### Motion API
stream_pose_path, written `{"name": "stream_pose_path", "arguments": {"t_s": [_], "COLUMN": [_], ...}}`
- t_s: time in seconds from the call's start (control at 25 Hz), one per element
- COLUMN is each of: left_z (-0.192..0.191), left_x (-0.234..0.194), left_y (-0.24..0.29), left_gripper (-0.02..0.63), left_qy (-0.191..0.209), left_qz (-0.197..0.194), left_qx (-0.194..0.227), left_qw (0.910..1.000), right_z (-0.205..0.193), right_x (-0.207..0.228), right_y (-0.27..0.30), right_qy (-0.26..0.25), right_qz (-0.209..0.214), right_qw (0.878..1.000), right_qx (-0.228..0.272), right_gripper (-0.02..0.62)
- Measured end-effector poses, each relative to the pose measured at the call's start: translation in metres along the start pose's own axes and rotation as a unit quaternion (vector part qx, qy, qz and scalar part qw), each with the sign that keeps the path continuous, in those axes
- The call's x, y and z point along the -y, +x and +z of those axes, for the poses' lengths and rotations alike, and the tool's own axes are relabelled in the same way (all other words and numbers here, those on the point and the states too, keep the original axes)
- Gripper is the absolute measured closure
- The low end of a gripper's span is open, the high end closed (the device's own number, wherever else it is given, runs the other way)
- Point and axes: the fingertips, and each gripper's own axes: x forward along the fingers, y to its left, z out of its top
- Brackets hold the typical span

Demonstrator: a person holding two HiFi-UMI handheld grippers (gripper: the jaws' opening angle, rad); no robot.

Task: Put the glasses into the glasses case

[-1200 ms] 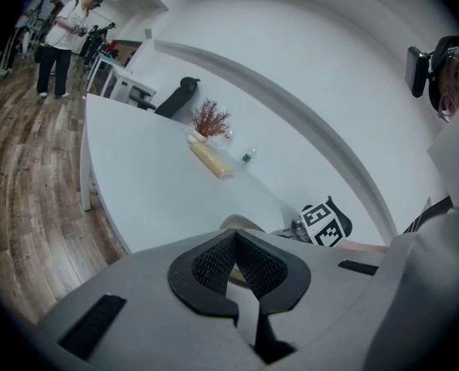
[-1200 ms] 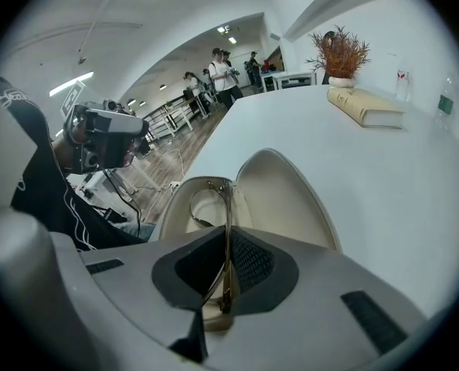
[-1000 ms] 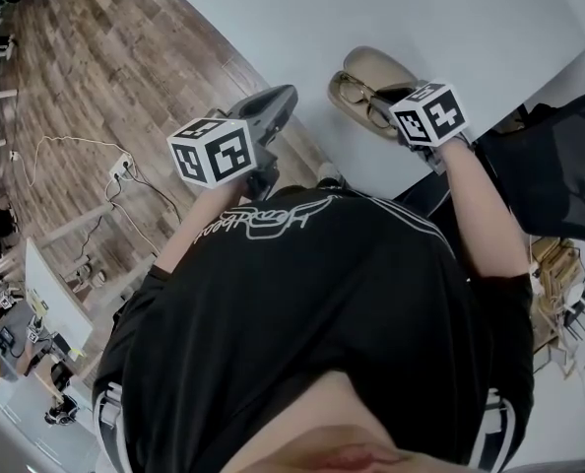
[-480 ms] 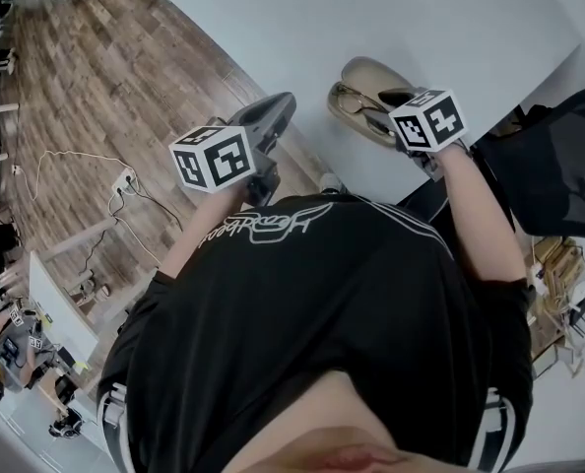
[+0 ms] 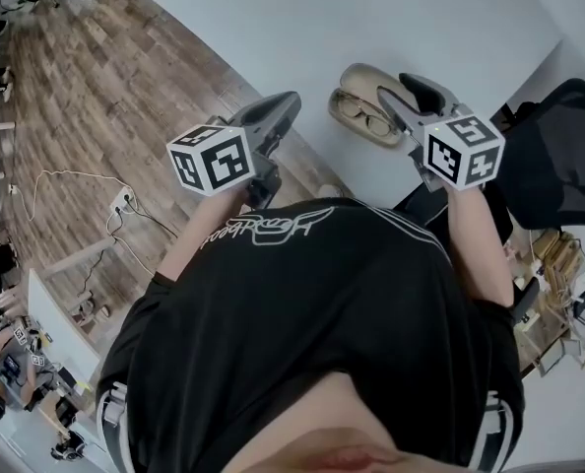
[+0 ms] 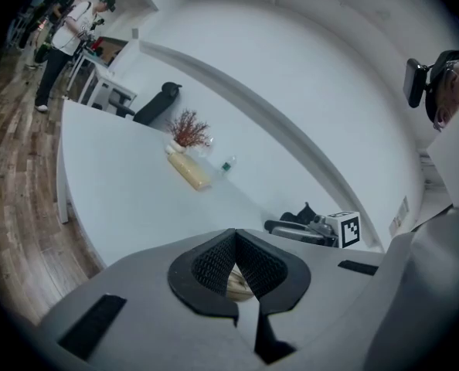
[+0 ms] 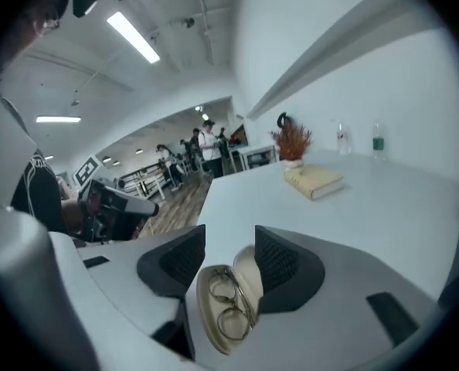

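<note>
Glasses (image 7: 230, 308) now free in the glasses case (image 7: 205, 318), right gripper (image 7: 229, 257) just opened above, left gripper (image 6: 235, 243) together.

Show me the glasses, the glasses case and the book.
glasses (image 7: 234, 321), right gripper view, on the nearer lens.
glasses case (image 7: 247, 271), right gripper view, on the open lid's bare inside.
book (image 7: 314, 182), right gripper view, on its top cover.
</note>
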Motion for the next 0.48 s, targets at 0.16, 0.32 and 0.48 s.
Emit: {"name": "stream_pose_path", "arguments": {"t_s": [0.16,0.32,0.48], "left_z": [0.012,0.02,0.016], "left_x": [0.028,0.056,0.079], "left_y": [-0.025,-0.068,-0.112], "left_gripper": [0.598,0.598,0.599], "left_qy": [0.025,0.044,0.063], "left_qz": [-0.028,-0.058,-0.079], "left_qx": [0.013,0.029,0.037], "left_qw": [0.9992,0.9969,0.9943], "right_z": [0.041,0.066,0.073], "right_x": [-0.023,-0.069,-0.124], "right_y": [-0.041,-0.071,-0.097], "right_qy": [0.007,0.002,-0.019], "right_qz": [-0.028,-0.047,-0.053], "right_qw": [0.996,0.989,0.983], "right_qx": [0.09,0.143,0.175], "right_gripper": [0.451,0.539,0.574]}}
